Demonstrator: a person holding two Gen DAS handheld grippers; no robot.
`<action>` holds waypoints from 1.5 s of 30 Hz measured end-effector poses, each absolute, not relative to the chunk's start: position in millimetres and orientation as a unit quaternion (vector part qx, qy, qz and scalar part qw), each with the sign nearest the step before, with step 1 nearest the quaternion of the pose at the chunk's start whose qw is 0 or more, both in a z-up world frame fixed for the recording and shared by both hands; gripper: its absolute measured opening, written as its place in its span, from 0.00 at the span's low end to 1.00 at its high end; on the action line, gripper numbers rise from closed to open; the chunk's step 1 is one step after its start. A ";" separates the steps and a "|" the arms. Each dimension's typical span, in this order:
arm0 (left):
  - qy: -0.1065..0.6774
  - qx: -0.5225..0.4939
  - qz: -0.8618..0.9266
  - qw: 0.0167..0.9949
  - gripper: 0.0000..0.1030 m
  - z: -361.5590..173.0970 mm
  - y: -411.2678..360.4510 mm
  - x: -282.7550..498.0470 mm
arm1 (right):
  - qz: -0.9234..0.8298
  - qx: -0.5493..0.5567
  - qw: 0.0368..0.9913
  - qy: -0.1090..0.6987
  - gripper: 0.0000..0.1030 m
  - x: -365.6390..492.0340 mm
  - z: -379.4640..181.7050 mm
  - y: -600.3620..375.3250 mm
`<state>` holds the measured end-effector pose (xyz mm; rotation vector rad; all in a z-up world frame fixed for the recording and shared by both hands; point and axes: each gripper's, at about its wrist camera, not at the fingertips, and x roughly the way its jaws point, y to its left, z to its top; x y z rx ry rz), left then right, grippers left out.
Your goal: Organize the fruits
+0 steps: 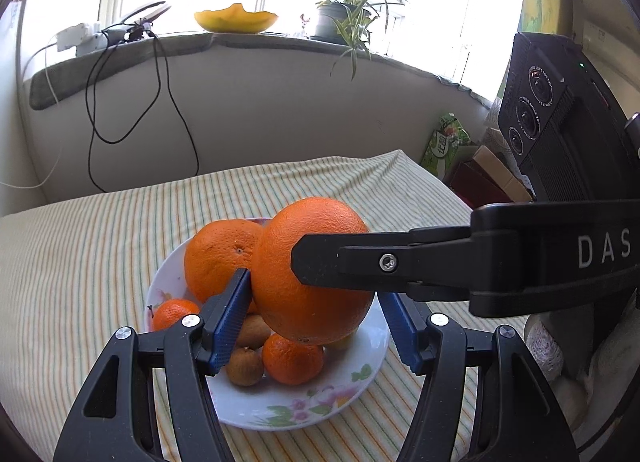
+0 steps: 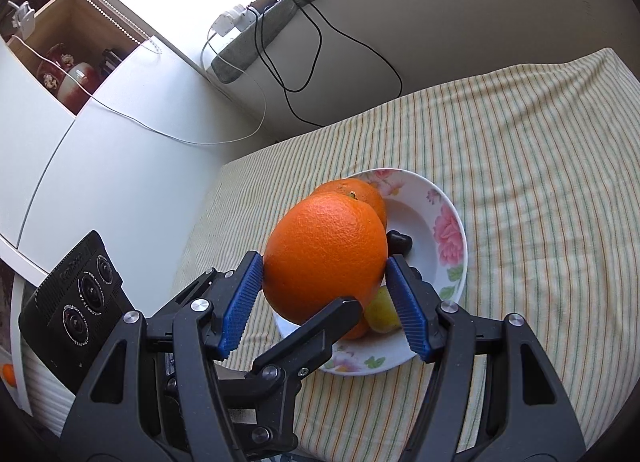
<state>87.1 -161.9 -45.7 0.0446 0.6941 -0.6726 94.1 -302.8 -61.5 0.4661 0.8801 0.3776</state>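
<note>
A big orange (image 1: 312,274) sits at the centre of both views, held up over the plate (image 1: 280,410) — and both claws are on it at once. In the left wrist view the left gripper (image 1: 316,322) has its blue pads about as wide as the fruit: the left pad (image 1: 228,322) presses the orange's side, the right one is partly hidden behind it. One black finger of the right gripper (image 1: 320,262) reaches in from the right of the frame and lies across the orange's face. In the right wrist view the same orange (image 2: 326,262) is pinched between the right gripper's (image 2: 324,298) blue pads, touching on both sides, while a left finger (image 2: 320,326) crosses under it from the lower left.

Behind it, toward the upper left of the plate, rests a second orange (image 1: 218,258). Lower on the plate lie two mandarins (image 1: 292,358), brown fruits (image 1: 244,366) and, seen from the right wrist, a yellow-green one (image 2: 382,312). The plate, white with pink flowers, stands on a striped cloth (image 1: 80,262). Beyond, in the upper half of the frame, a sill carries a yellow bowl (image 1: 236,20), a pot plant (image 1: 348,10) and black cables (image 1: 132,102) hanging down.
</note>
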 end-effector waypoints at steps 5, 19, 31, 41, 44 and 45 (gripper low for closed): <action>0.324 0.030 -0.306 0.895 0.66 -43.1 -158.4 85.2 | 0.173 0.207 0.867 0.418 0.65 96.1 -62.6 -301.9; 0.310 0.030 -0.296 0.903 0.69 -36.8 -139.7 77.8 | 0.170 0.182 0.879 0.406 0.65 88.5 -59.0 -298.3; 0.310 0.025 -0.287 0.906 0.75 -35.8 -127.3 71.6 | 0.161 0.154 0.894 0.388 0.78 76.7 -56.9 -294.9; 0.317 0.022 -0.269 0.909 0.78 -40.8 -117.2 69.7 | 0.119 0.089 0.925 0.351 0.84 59.7 -58.6 -302.5; 0.318 0.024 -0.260 0.912 0.78 -41.9 -115.5 66.3 | 0.110 0.077 0.930 0.341 0.84 52.2 -58.3 -305.2; 0.318 0.025 -0.255 0.913 0.78 -42.4 -114.5 64.6 | 0.107 0.073 0.933 0.336 0.84 49.0 -57.9 -305.9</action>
